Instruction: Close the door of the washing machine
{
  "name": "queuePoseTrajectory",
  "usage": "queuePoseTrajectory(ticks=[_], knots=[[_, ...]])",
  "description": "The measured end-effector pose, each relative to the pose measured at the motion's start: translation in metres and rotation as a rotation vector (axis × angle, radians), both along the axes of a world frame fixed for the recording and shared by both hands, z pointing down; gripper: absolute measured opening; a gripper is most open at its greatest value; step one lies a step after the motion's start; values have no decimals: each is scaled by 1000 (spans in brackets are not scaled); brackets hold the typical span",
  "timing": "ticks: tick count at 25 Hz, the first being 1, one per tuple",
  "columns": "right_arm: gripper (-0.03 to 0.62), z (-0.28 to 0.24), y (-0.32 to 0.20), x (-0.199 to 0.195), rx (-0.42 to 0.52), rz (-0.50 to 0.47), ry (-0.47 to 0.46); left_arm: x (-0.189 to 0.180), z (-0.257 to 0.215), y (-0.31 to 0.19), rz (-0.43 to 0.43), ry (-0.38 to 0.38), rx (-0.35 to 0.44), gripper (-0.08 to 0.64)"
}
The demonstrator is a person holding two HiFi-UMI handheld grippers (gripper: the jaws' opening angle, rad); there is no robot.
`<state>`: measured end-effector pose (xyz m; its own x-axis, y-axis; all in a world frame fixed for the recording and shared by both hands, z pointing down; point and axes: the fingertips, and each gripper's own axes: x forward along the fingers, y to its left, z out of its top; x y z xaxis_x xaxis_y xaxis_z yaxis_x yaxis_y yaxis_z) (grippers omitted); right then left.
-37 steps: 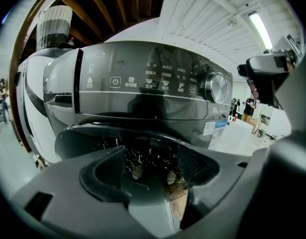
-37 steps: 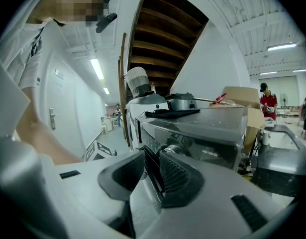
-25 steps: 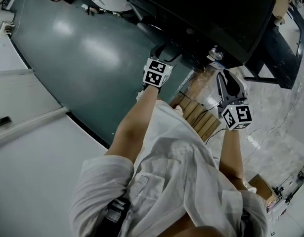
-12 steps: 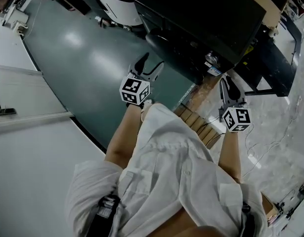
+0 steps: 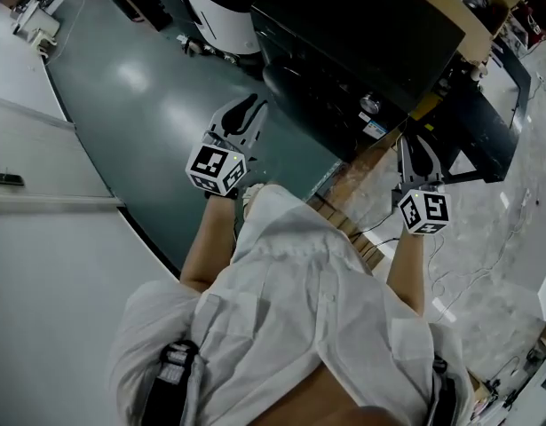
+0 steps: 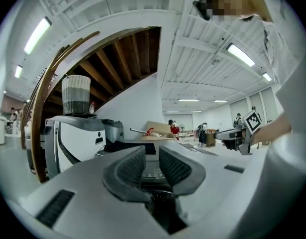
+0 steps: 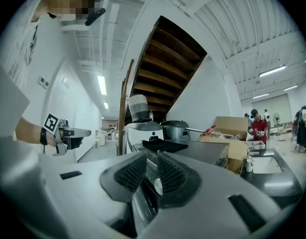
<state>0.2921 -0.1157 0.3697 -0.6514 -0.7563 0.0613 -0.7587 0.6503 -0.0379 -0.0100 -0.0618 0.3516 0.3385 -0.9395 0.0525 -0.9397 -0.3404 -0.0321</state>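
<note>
The left hand-held gripper [image 5: 248,109] is lifting up and away from the washing machine [image 5: 361,34], its empty jaws just closing to a narrow gap, while the right hand-held gripper [image 5: 418,145] is hovering before the machine's front, narrowly apart and empty, and the door [image 5: 301,85] is looking flush, probably shut.

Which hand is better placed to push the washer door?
Left, likely: left gripper, fingers just closing on nothing, faces the washer front; right gripper sits off by the knob corner.
</note>
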Motion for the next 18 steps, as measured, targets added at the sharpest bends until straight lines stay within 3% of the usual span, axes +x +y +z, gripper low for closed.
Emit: queuePoseTrajectory(ticks=[4,18], knots=[[57,-16,10,8,23,0,-1,-3,-21,17,-4,-12,42,48],[26,-27,18,22,54,60,75,-8,-33,28,-31,1,68,34]])
